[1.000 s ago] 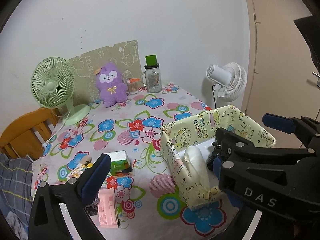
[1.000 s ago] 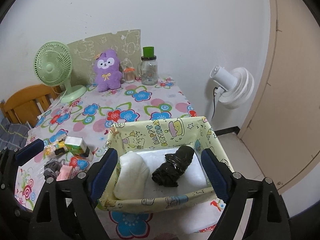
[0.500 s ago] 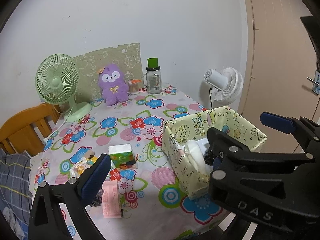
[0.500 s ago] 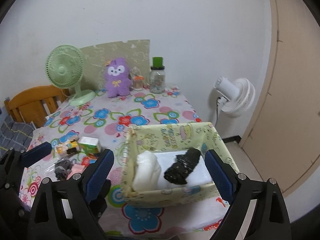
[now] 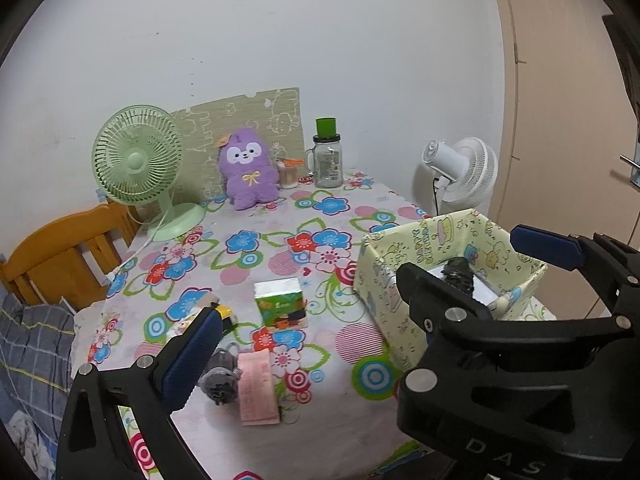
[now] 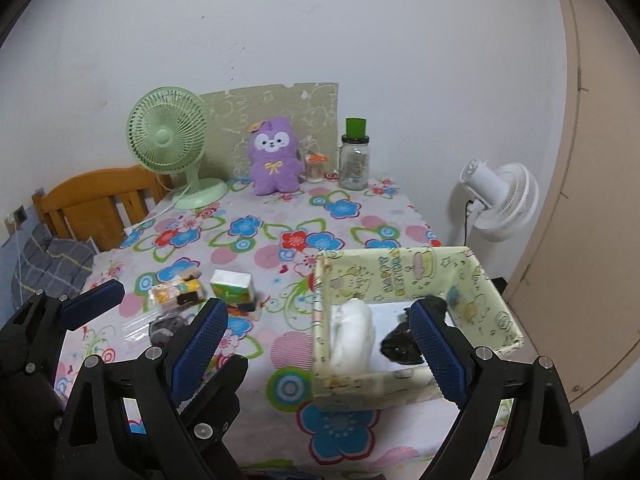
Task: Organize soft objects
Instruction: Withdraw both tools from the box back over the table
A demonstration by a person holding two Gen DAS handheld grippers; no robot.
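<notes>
Both grippers have drawn back from the box (image 6: 472, 280), which now sits farther off. The left gripper (image 5: 360, 288) and right gripper (image 6: 316, 344) gape, holding nothing. White roll (image 6: 354, 332) and black bundle (image 6: 400, 346) lie inside the box; a gray sock (image 5: 220, 376) lies left of it.

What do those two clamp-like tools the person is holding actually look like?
Both are black plastic, shaped like big spring clamps, with silver rivets. The left gripper and right gripper each have two fingers faced with blue textured pads. White letters "DAS" are printed on one body. No cables or sleeves show.
</notes>
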